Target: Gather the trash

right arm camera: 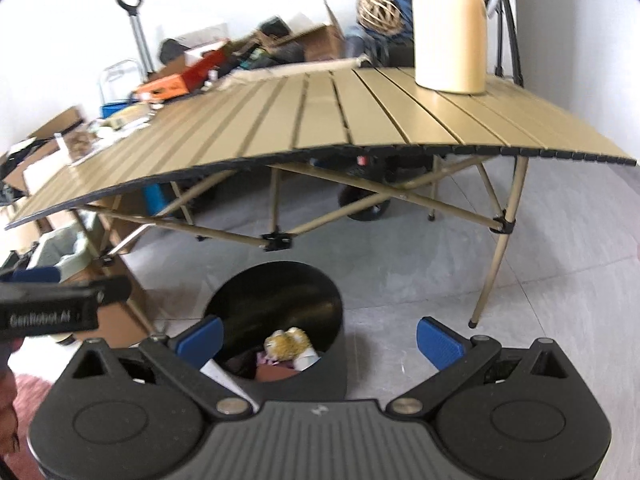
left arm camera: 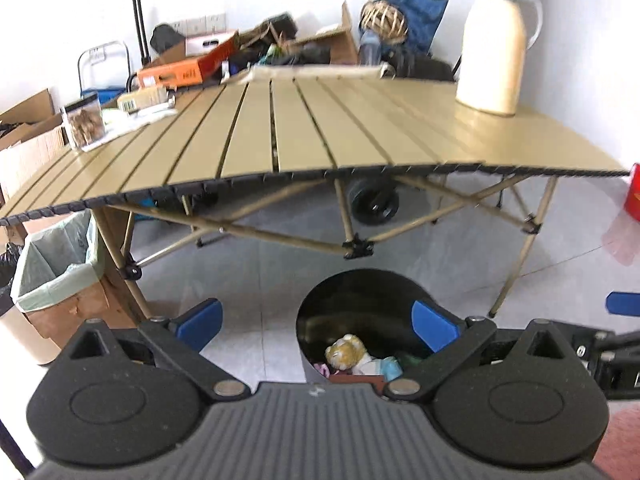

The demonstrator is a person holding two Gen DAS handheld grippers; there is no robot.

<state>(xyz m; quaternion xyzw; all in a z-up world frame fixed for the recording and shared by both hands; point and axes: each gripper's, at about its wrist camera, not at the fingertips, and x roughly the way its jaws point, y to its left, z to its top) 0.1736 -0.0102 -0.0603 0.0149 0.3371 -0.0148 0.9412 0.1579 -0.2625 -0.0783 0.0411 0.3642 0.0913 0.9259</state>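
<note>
Black and round, the bin (left arm camera: 360,320) sits low in both frames on the grey floor, with crumpled trash (left arm camera: 348,354) inside. Our left gripper (left arm camera: 316,326) and right gripper (right arm camera: 320,338) both gape wide with nothing between the blue pads. Above stretches the slatted table (left arm camera: 320,128), bare at centre, a cream jug (left arm camera: 496,44) at upper right, a jar (left arm camera: 84,122) and blurred clutter at upper left. A lined box (left arm camera: 56,272) is cut off at left.
</note>
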